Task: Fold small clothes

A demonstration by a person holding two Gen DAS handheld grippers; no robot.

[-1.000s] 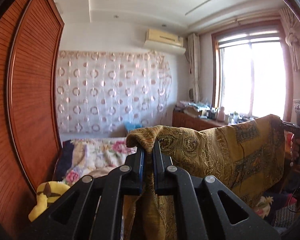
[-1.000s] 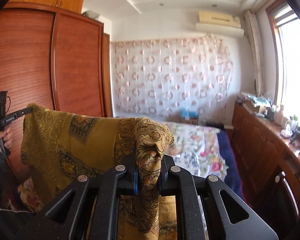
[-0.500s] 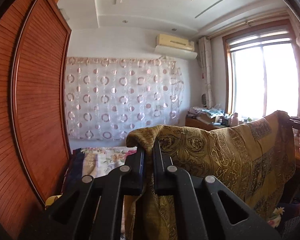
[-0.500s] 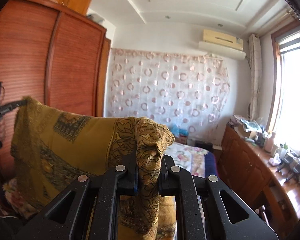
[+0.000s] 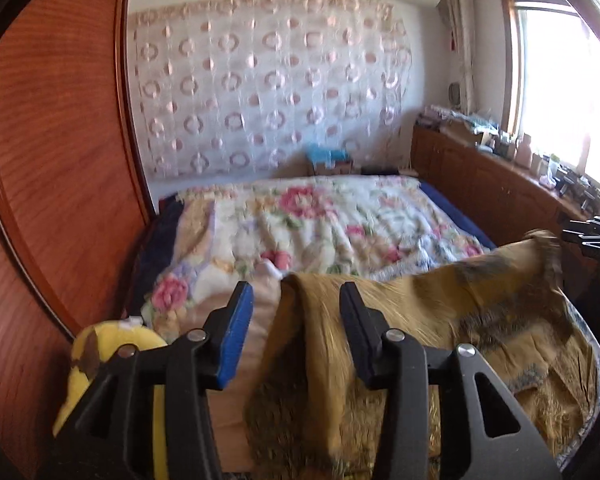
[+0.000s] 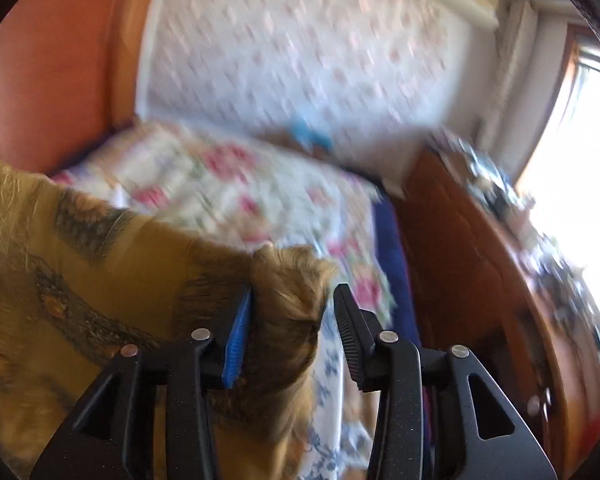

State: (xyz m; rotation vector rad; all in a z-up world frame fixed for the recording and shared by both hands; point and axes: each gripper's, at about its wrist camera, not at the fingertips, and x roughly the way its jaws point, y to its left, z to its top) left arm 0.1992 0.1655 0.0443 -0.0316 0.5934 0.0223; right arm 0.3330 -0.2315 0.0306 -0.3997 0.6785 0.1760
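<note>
A mustard-gold patterned cloth (image 5: 480,320) is spread low over the near end of the bed (image 5: 320,216). My left gripper (image 5: 296,292) has its jaws opening; a bunched corner of the cloth hangs between them against the right finger, clear of the blue pad (image 5: 236,340) on the left finger. In the blurred right wrist view the cloth (image 6: 60,280) stretches to the left. My right gripper (image 6: 292,296) is opening too, with the other bunched corner lying against its blue pad (image 6: 238,340) and a gap to the right finger. The right gripper shows at the far right edge of the left wrist view.
A floral quilt covers the bed. A wooden wardrobe (image 5: 52,160) stands on the left, a yellow plush toy (image 5: 96,352) at its foot. A low wooden cabinet (image 5: 500,188) with clutter runs under the window on the right. A patterned curtain (image 5: 260,92) hangs behind.
Both grippers swung down from chest height toward the bed, carrying the cloth with them. Their jaws, shut on the cloth's corners before, now stand apart and the corners slip loose.
</note>
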